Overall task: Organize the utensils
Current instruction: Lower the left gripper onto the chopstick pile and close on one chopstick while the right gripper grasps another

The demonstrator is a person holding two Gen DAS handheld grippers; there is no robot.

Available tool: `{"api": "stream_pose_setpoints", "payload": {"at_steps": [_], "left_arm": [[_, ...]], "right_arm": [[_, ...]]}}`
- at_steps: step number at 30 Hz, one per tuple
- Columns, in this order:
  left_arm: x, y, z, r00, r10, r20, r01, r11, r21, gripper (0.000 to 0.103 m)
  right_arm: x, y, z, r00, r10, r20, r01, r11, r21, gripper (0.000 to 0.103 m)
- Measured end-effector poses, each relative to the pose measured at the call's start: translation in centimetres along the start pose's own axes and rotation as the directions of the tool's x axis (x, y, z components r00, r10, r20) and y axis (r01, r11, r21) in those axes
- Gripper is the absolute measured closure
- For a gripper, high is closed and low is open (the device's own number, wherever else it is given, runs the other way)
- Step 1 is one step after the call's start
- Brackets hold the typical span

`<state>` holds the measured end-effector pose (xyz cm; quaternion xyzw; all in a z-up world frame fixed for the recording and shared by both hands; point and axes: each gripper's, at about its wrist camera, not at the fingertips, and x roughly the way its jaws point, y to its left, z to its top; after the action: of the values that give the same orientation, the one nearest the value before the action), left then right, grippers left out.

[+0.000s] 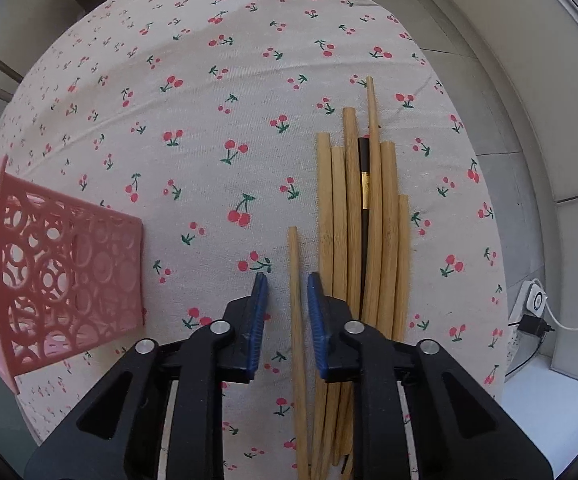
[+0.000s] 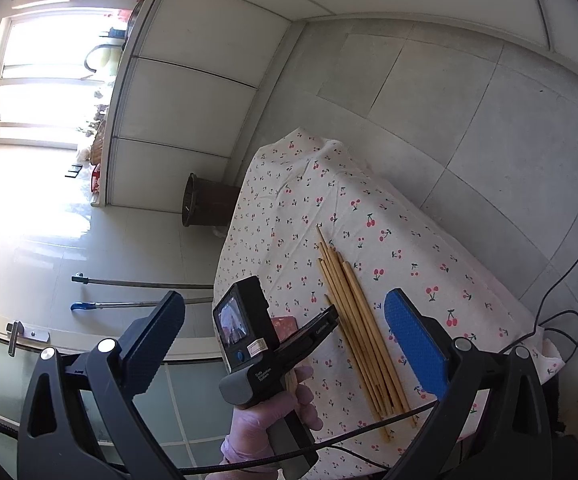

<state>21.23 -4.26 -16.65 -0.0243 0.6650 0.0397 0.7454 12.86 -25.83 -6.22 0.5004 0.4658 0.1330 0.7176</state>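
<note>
Several bamboo chopsticks (image 1: 369,220) and one dark chopstick (image 1: 363,184) lie side by side on the cherry-print tablecloth (image 1: 209,120). One single bamboo chopstick (image 1: 297,320) lies apart to their left, between the blue pads of my left gripper (image 1: 287,284), which is open just above it. A pink perforated basket (image 1: 57,280) lies on its side at the left. In the right wrist view, my right gripper (image 2: 285,320) is open and empty, held high off the table, looking down at the chopstick pile (image 2: 361,332) and the left gripper's body (image 2: 257,344).
A power strip with a charger and cables (image 1: 533,312) lies on the floor right of the table. A dark bin (image 2: 205,200) stands beyond the table's far end. Two metal rods (image 2: 137,292) lie on the floor to the left.
</note>
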Motion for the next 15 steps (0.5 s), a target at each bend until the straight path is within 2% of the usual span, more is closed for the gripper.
{"api": "stream_pose_setpoints", "payload": {"at_steps": [1,2,6,9,12,15], "left_arm": [[0.0,0.1,-0.2,1.0,-0.012,0.001,0.012,1.0,0.001,0.097],[0.1,0.0,-0.5,1.0,-0.019,0.008,0.019,1.0,0.0,0.098],[0.2,-0.4,-2.0,0.997,-0.018,0.077,0.016,1.0,0.023,0.098],[0.1,0.6,-3.5,0.99,-0.073,0.119,0.074,0.997,0.0,0.098],[-2.0,1.9,-5.6,0.969,-0.131,0.212,0.132,0.991,0.007,0.098],[-5.1,3.9,-8.8,0.935,-0.175,0.31,0.17,0.985,0.042,0.098]], "right_arm": [[0.0,-0.1,0.1,1.0,-0.002,-0.001,0.002,1.0,0.004,0.005],[0.1,-0.2,0.2,1.0,-0.005,-0.002,0.005,1.0,0.007,0.005],[1.0,-0.5,0.4,0.998,-0.058,-0.011,0.058,0.998,0.0,0.005],[2.5,-0.5,0.5,0.993,-0.116,-0.016,0.115,0.993,-0.016,0.005],[5.8,0.6,1.0,0.976,-0.216,-0.024,0.213,0.972,-0.097,0.005],[10.5,1.2,1.2,0.95,-0.305,-0.064,0.289,0.94,-0.182,0.006]]}}
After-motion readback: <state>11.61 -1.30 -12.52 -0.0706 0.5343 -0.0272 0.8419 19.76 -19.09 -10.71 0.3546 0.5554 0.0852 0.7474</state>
